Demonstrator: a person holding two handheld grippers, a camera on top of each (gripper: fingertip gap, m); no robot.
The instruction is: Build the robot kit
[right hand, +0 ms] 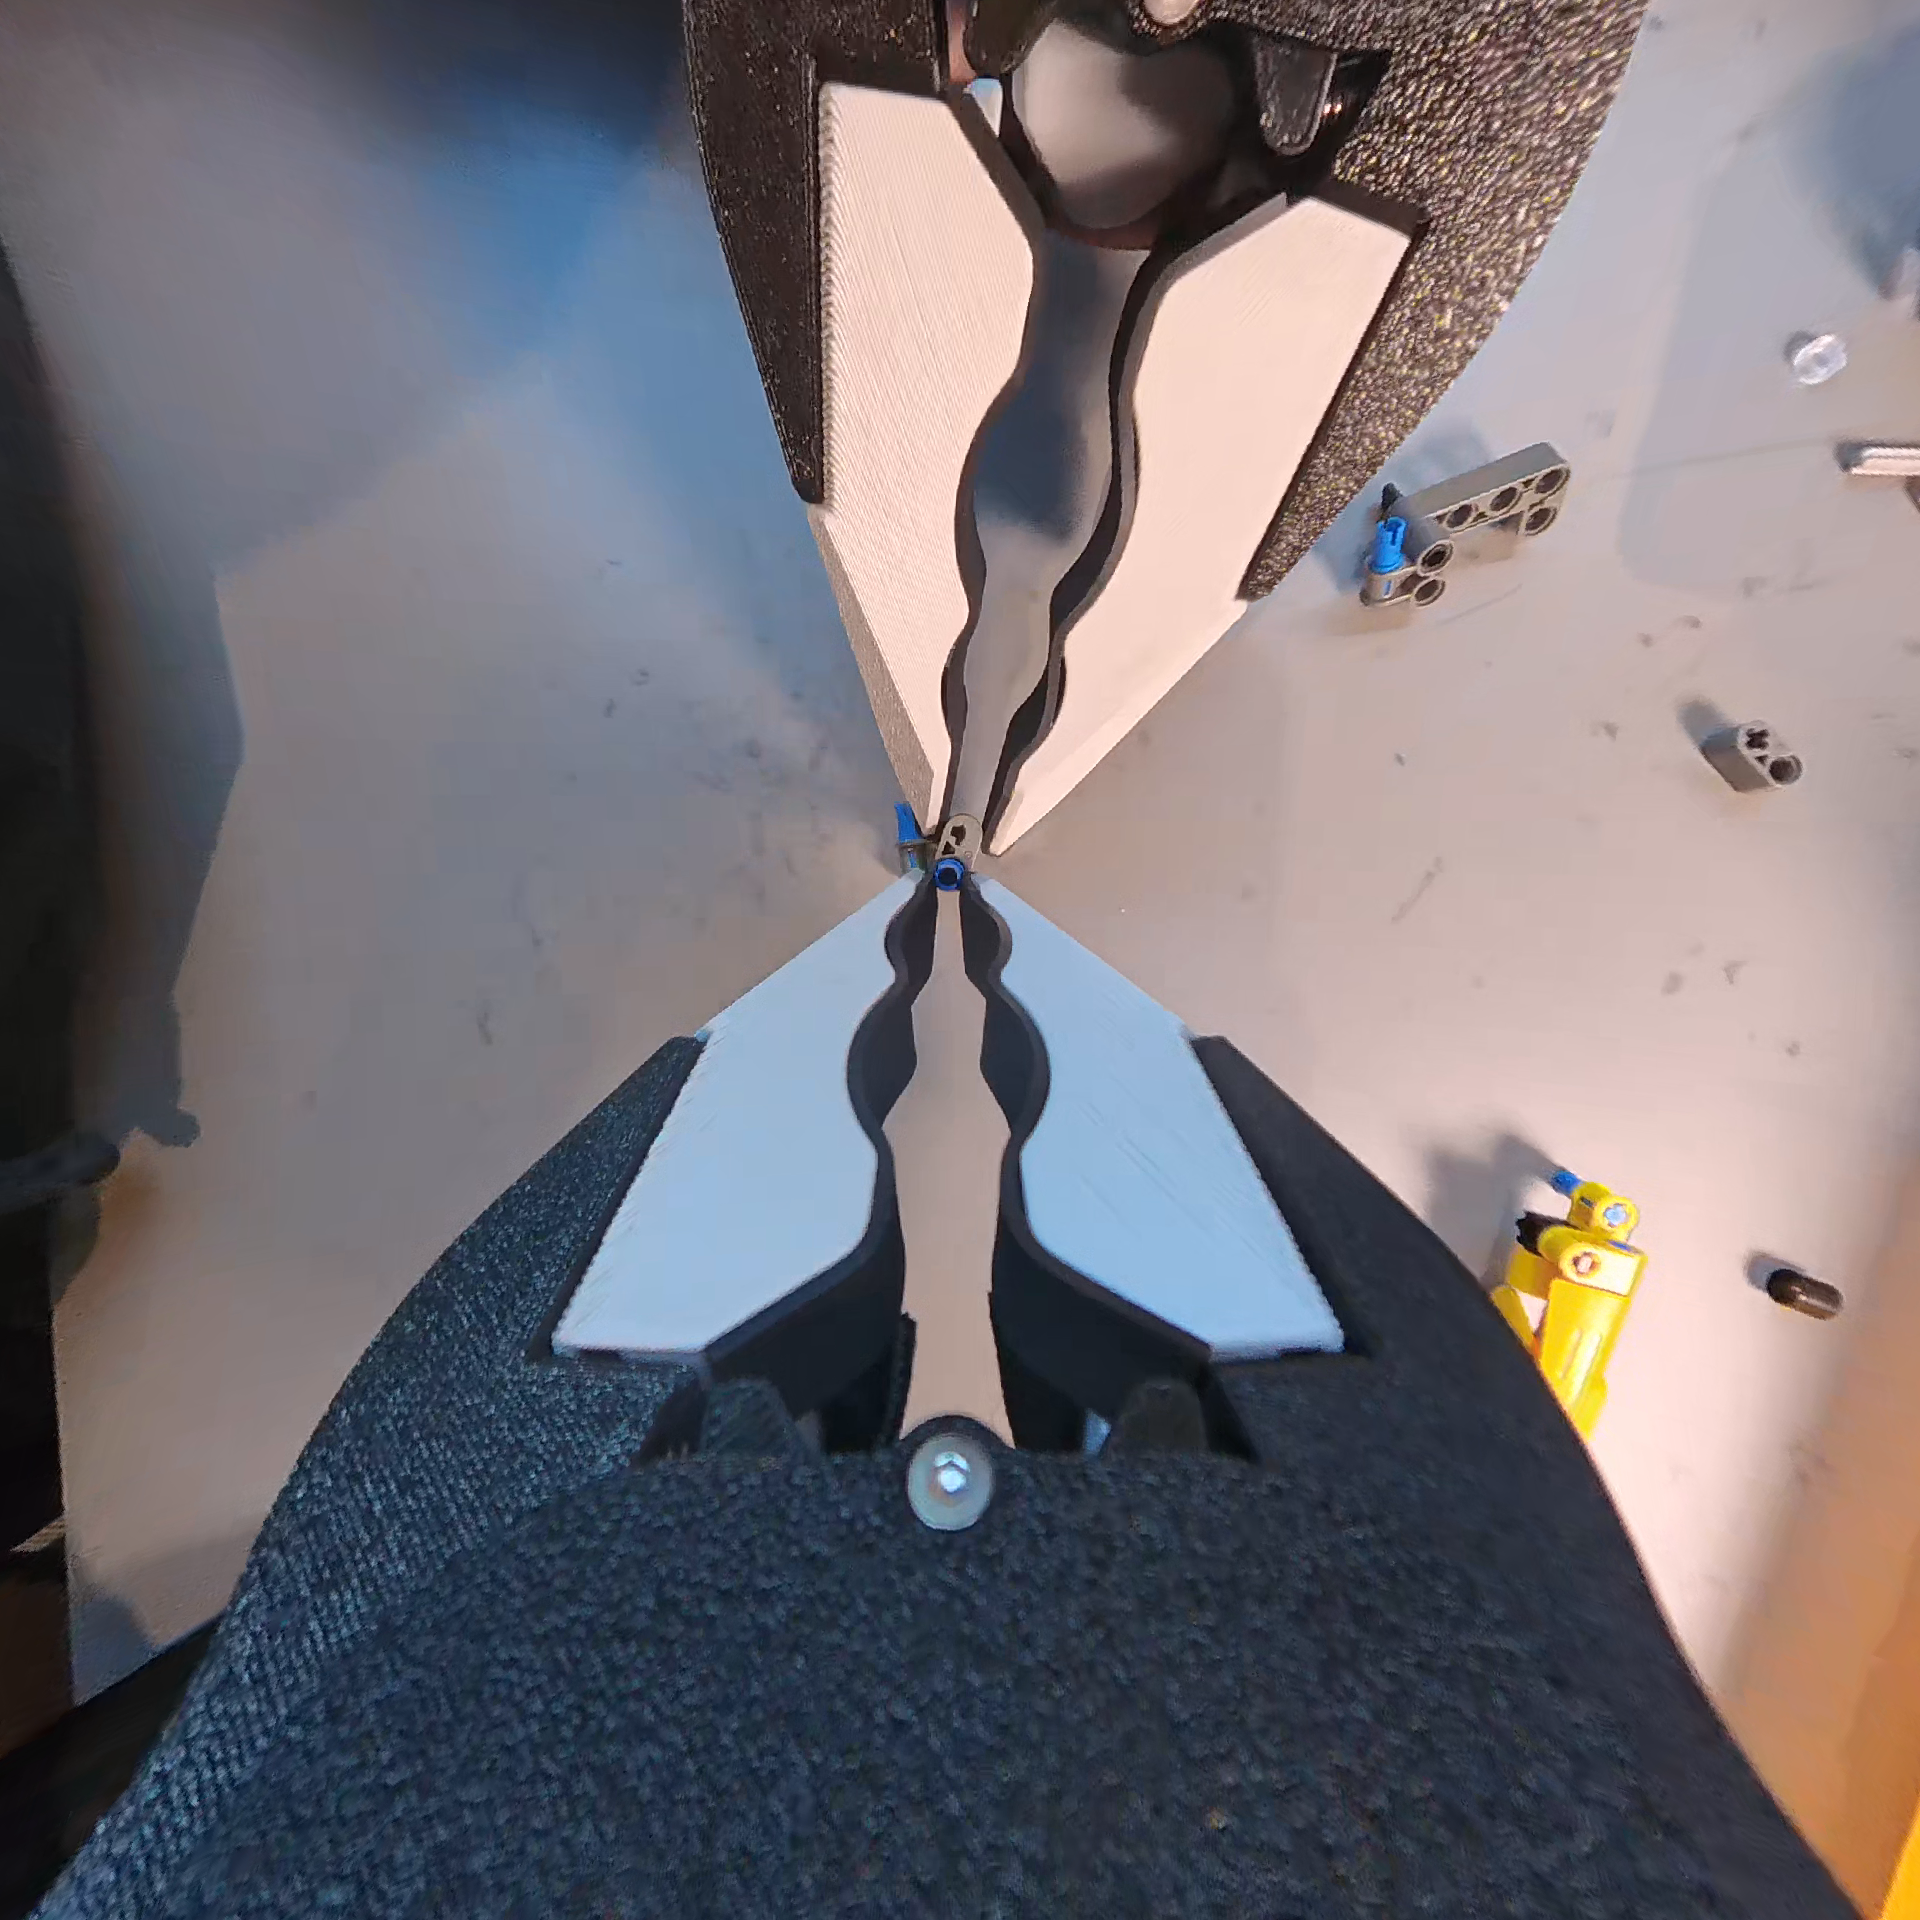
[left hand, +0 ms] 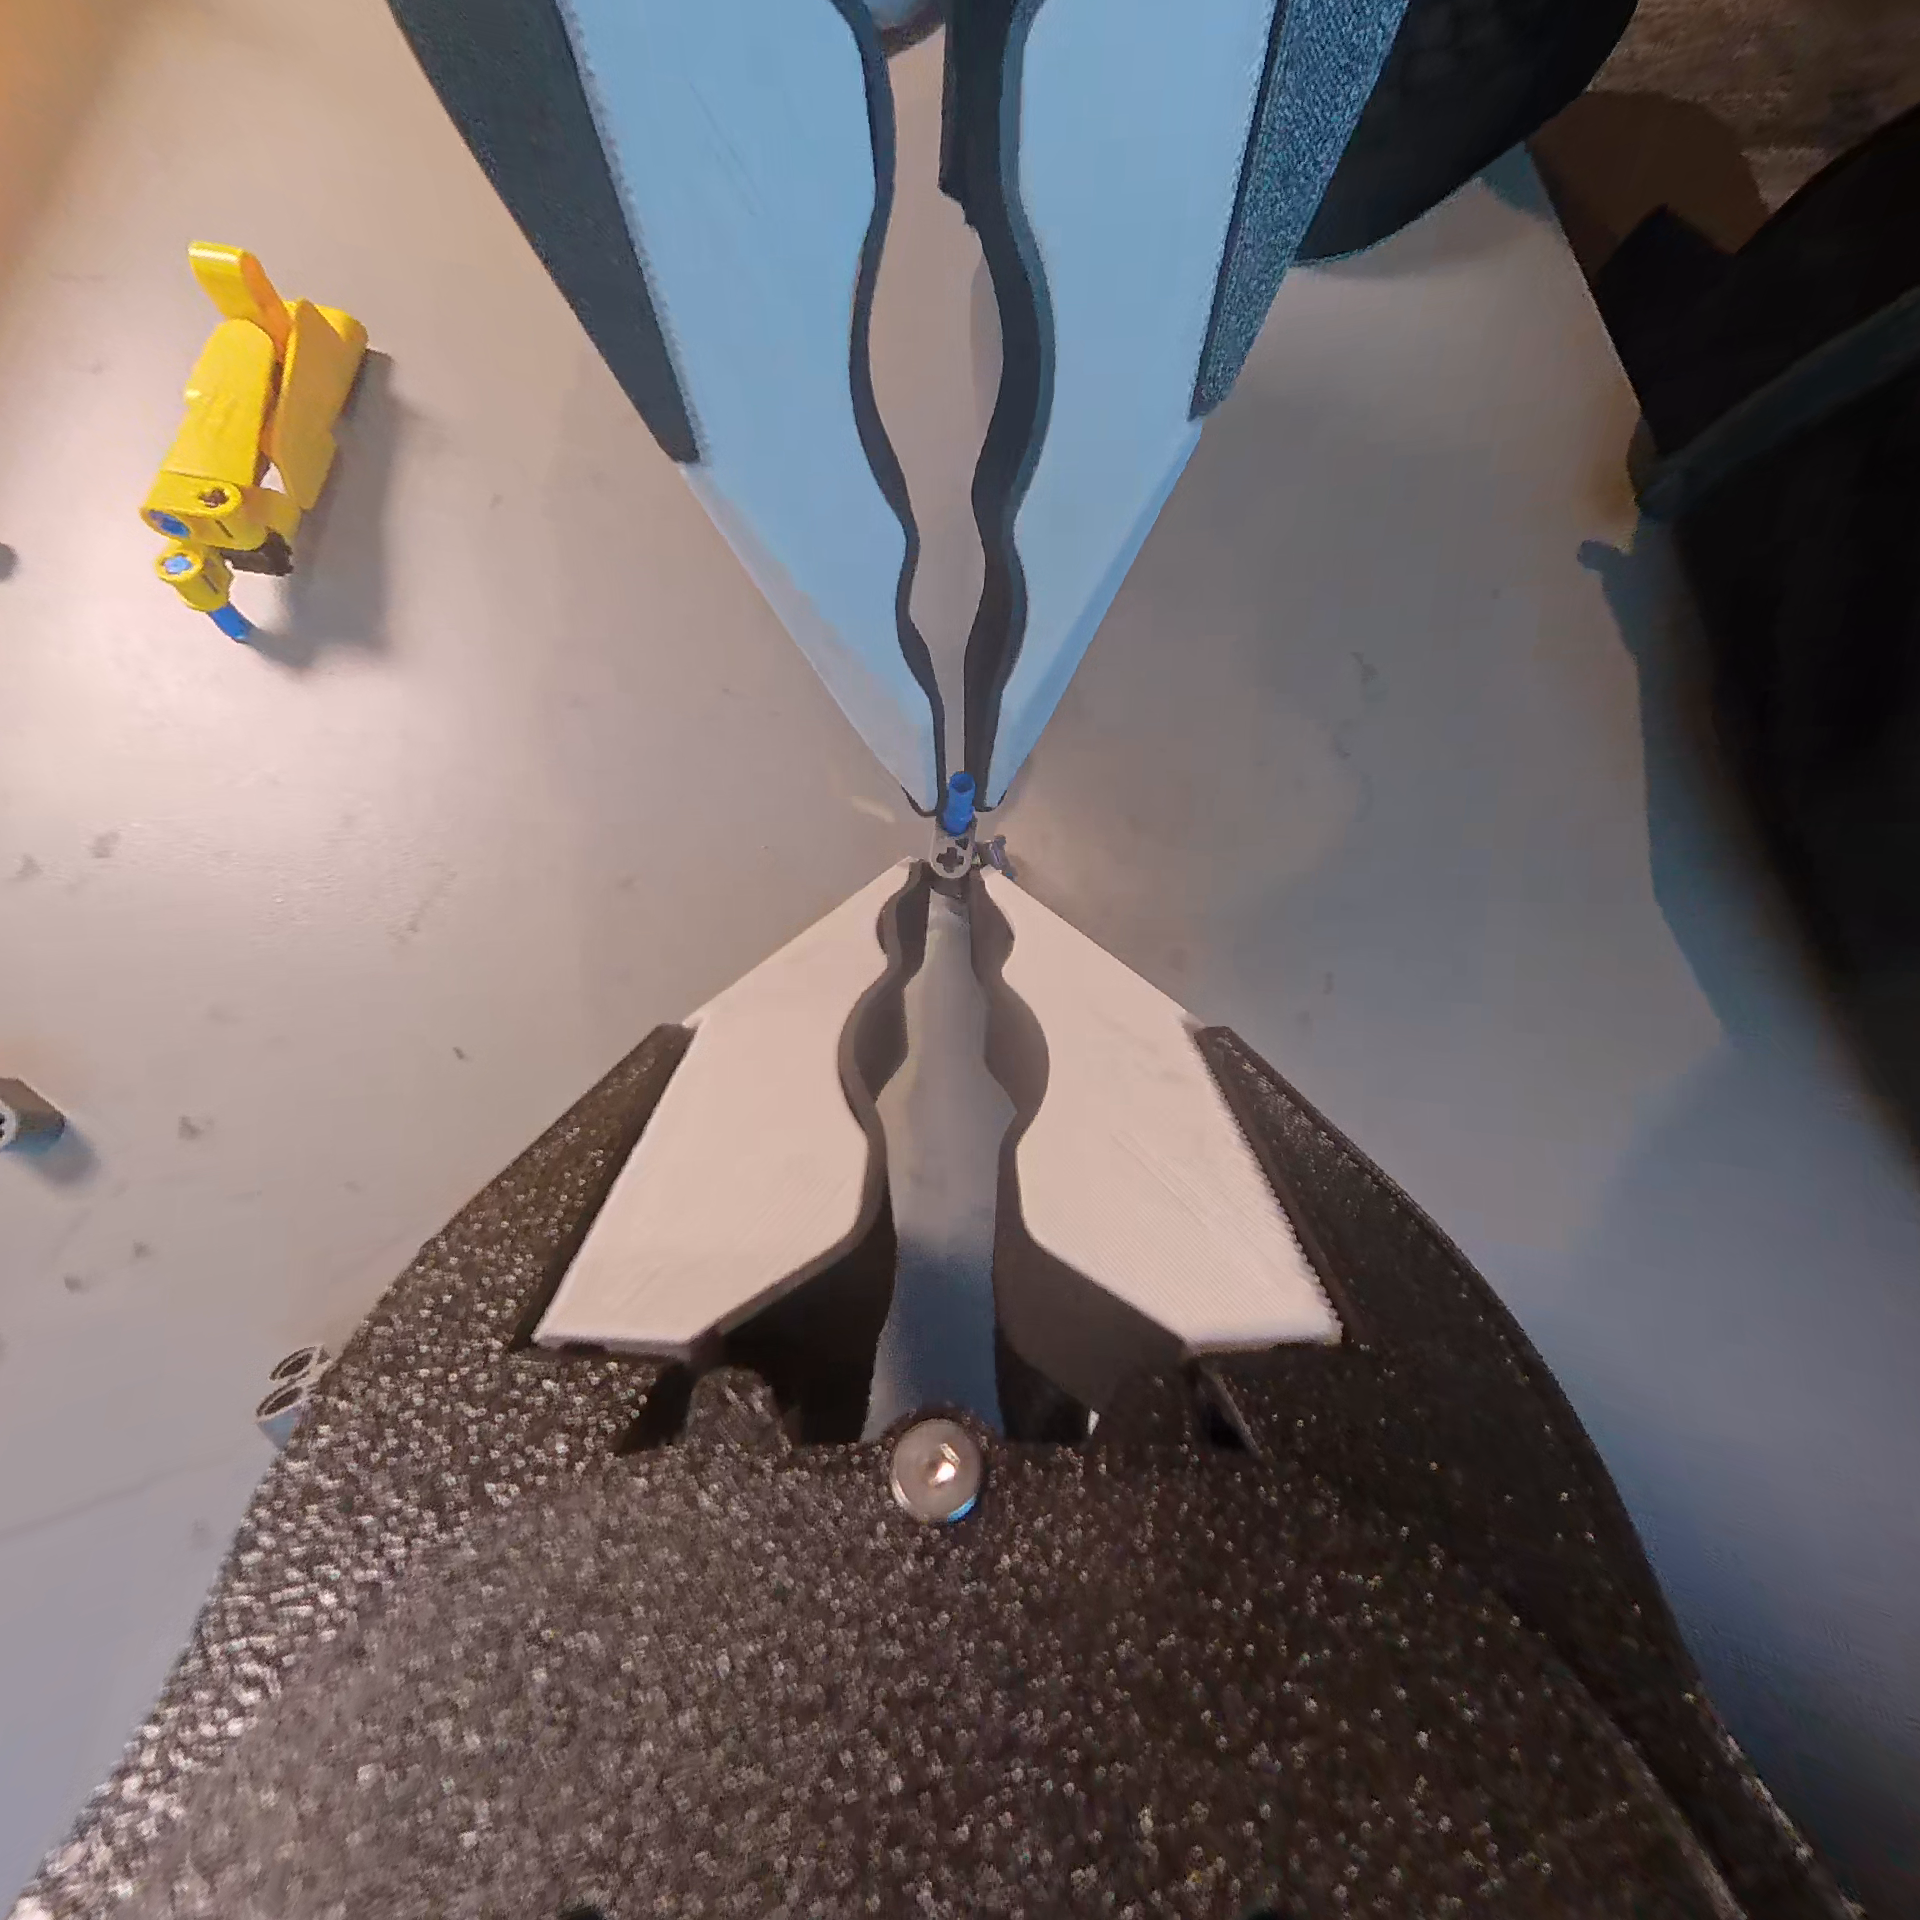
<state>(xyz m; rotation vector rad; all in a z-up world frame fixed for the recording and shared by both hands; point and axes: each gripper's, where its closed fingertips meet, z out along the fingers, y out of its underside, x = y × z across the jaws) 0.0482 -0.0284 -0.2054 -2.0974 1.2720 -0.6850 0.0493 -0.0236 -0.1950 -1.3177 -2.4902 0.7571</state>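
Left wrist view: the left gripper point(left hand: 951, 881) pinches a small grey connector point(left hand: 951, 857). The right gripper point(left hand: 958, 802) pinches a blue pin point(left hand: 958, 794) touching it, above the desk point(left hand: 1351, 790). A yellow assembly point(left hand: 255, 416) lies well apart.

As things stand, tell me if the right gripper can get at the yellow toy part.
Probably not yet: the right gripper is shut on a blue pin; the yellow toy part lies unblocked.
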